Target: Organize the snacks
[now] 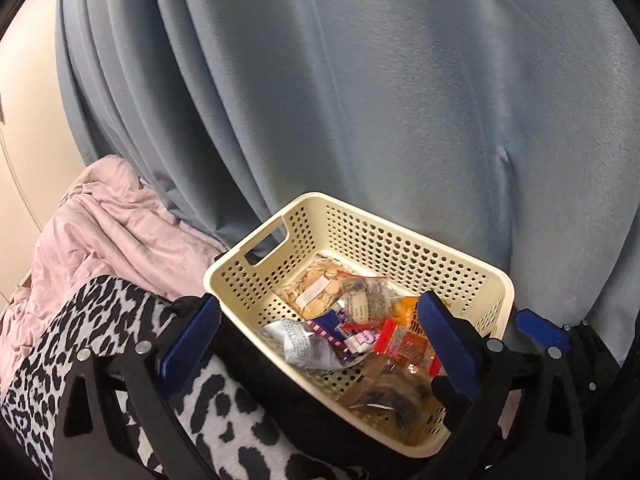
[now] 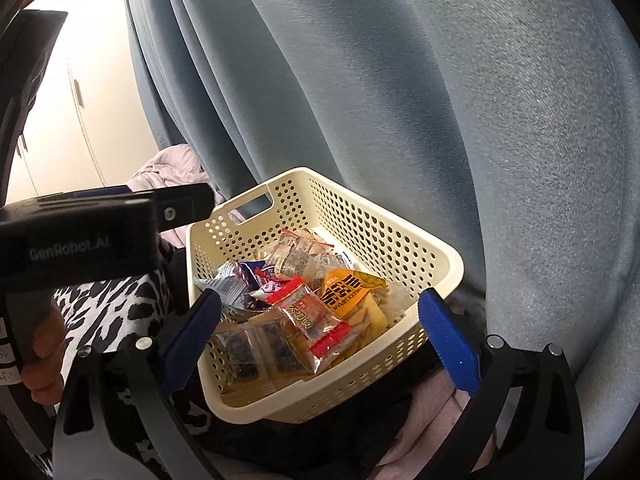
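A cream perforated basket (image 1: 400, 248) (image 2: 360, 216) stands on dark cloth and holds several snack packets. Among them are a red-edged clear packet (image 2: 316, 320), an orange packet (image 2: 352, 292), dark flat packs (image 2: 256, 348) and a crumpled silver wrapper (image 1: 308, 344). My left gripper (image 1: 320, 340) is open: one blue finger is outside the basket's left wall, the other hangs over the snacks, and nothing is gripped. My right gripper (image 2: 320, 336) is open too. Its fingers straddle the basket's near part without pressing on it. The left gripper's body (image 2: 80, 240) shows at the left of the right wrist view.
A blue-grey curtain (image 1: 400, 100) hangs right behind the basket. Pink bedding (image 1: 100, 224) lies at the left, and a black-and-white leopard-print cloth (image 1: 100, 320) lies in front of it. White cupboard doors (image 2: 80, 100) stand far left. A hand (image 2: 44, 344) holds the left gripper.
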`<act>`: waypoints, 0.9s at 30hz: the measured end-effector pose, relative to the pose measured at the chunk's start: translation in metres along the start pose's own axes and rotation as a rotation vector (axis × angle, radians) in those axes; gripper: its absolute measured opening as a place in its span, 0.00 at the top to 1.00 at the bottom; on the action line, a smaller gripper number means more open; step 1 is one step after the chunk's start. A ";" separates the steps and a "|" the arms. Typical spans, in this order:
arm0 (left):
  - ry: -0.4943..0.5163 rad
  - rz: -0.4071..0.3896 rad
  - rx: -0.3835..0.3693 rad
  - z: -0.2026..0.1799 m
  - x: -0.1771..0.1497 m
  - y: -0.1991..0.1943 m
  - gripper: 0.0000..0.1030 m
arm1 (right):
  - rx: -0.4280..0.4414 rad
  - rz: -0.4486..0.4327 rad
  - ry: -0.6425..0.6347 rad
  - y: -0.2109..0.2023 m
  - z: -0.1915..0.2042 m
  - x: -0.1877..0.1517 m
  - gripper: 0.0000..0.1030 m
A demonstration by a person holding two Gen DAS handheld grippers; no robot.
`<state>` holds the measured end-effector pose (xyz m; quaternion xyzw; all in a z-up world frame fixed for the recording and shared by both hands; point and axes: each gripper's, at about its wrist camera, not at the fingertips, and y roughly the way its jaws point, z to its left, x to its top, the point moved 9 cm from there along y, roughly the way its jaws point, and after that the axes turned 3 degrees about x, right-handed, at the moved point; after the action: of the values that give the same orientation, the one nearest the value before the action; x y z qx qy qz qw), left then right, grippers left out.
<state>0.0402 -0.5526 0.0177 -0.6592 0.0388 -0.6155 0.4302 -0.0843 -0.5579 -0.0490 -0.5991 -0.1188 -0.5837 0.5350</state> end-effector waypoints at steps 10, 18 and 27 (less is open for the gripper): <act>-0.054 0.003 0.060 0.030 -0.010 -0.011 0.05 | -0.012 0.010 0.022 -0.009 -0.002 0.001 0.03; -0.038 0.008 0.111 0.044 -0.020 -0.020 0.05 | -0.009 -0.004 -0.008 -0.022 0.010 0.005 0.03; -0.035 -0.002 0.127 0.053 -0.027 -0.034 0.05 | -0.015 -0.003 -0.044 -0.036 0.024 0.007 0.03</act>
<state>0.0624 -0.4880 0.0238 -0.6411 -0.0087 -0.6058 0.4712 -0.0957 -0.5284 -0.0191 -0.6154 -0.1272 -0.5722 0.5270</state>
